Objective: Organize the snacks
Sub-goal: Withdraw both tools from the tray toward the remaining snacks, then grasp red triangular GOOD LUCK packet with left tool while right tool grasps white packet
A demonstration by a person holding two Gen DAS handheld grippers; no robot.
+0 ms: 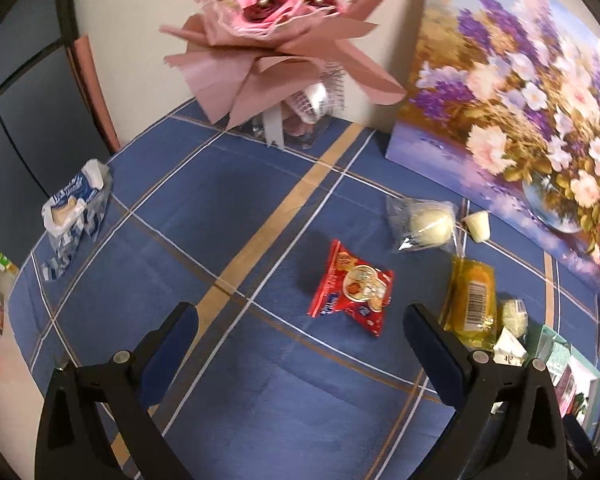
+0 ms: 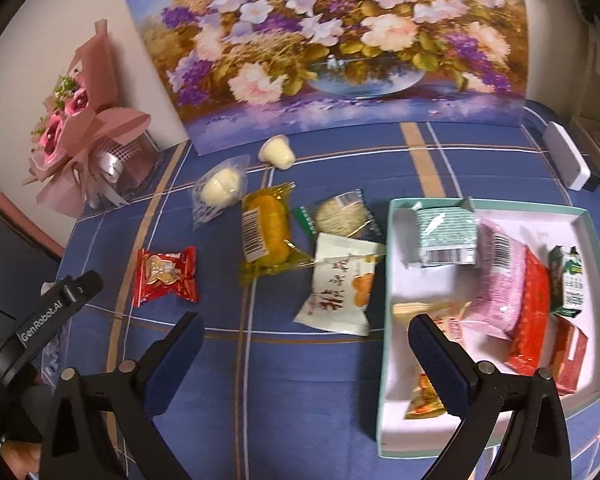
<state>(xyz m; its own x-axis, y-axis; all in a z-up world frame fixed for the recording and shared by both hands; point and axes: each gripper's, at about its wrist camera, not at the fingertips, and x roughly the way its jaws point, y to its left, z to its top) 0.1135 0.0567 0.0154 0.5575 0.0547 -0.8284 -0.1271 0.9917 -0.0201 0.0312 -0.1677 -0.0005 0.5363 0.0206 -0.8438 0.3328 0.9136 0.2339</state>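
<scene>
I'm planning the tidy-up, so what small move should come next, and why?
Probably lower the open left gripper onto the red packet: it lies loose on the cloth just ahead, while the box already holds several snacks.

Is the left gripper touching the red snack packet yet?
Apart. The left wrist view shows the left gripper open, with blue cloth visible between its fingertips and the red snack packet.

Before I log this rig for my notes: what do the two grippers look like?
Both the left gripper and the right gripper have black angular fingers with round silver pivot pins and dark blue textured pads. The right wrist view also shows the left gripper's black body, printed "GenRobot.AI" in white.
</scene>
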